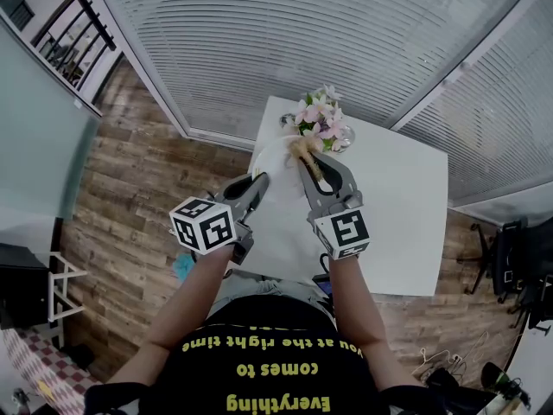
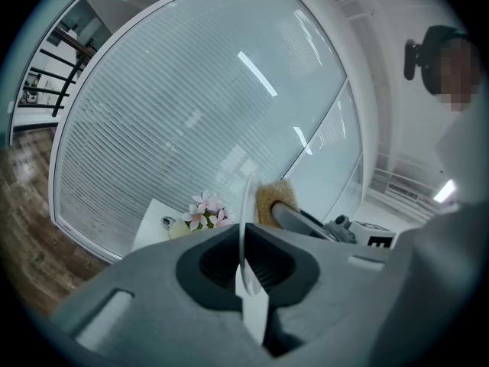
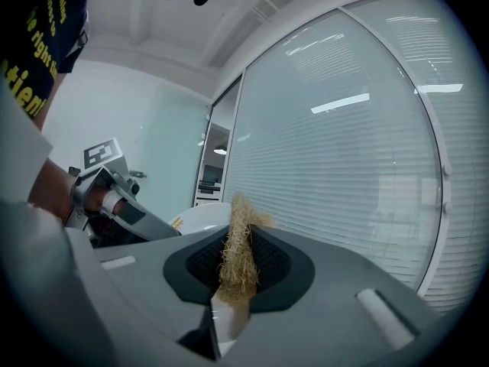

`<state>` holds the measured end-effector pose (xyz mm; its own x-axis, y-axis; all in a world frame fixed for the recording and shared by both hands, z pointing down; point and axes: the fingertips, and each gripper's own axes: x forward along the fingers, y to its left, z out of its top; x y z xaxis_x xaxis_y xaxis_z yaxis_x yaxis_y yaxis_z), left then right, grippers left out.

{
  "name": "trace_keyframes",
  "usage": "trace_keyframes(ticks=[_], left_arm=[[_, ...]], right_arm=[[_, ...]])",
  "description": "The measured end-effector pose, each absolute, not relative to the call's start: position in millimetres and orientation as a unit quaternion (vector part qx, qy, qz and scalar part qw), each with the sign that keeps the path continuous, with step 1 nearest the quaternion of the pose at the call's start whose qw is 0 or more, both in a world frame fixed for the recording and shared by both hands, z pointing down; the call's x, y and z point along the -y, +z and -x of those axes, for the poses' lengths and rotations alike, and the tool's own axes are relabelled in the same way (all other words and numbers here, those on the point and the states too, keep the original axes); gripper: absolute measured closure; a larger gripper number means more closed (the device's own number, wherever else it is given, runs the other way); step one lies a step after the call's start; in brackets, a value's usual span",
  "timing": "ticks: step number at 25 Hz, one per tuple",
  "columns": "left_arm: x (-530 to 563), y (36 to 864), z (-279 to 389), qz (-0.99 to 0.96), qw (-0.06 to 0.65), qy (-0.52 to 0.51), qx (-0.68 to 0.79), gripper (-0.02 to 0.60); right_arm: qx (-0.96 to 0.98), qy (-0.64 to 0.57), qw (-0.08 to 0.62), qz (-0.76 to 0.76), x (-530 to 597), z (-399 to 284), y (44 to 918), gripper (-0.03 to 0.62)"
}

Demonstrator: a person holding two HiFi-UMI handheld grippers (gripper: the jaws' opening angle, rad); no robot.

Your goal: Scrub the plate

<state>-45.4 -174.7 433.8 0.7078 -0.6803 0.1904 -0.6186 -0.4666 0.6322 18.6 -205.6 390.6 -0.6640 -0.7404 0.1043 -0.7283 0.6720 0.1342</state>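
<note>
A white plate [image 1: 275,167] is held up off the white table [image 1: 397,223], edge-on between the pads of my left gripper [image 1: 259,180], which is shut on its rim. In the left gripper view the plate [image 2: 246,228] stands as a thin vertical line in my left gripper [image 2: 246,270]. My right gripper [image 1: 309,164] is shut on a tan fibrous scrubber [image 1: 304,150], whose tip rests against the plate's face. In the right gripper view the scrubber [image 3: 237,254] stands pinched in my right gripper [image 3: 237,270], with the plate [image 3: 200,219] just beyond to the left.
A small vase of pink flowers [image 1: 321,119] stands at the table's far edge, right behind the plate. White window blinds [image 1: 285,33] run along the far side. Wooden floor [image 1: 130,188] lies to the left; a black chair [image 1: 518,266] stands at right.
</note>
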Motion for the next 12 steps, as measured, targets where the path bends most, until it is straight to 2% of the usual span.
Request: trace_keyframes(ticks=[12], left_arm=[[172,432,44,-0.855,0.350,-0.049,0.378,0.574]], right_arm=[[0.933,-0.051,0.075,-0.349,184,20,388,0.542]])
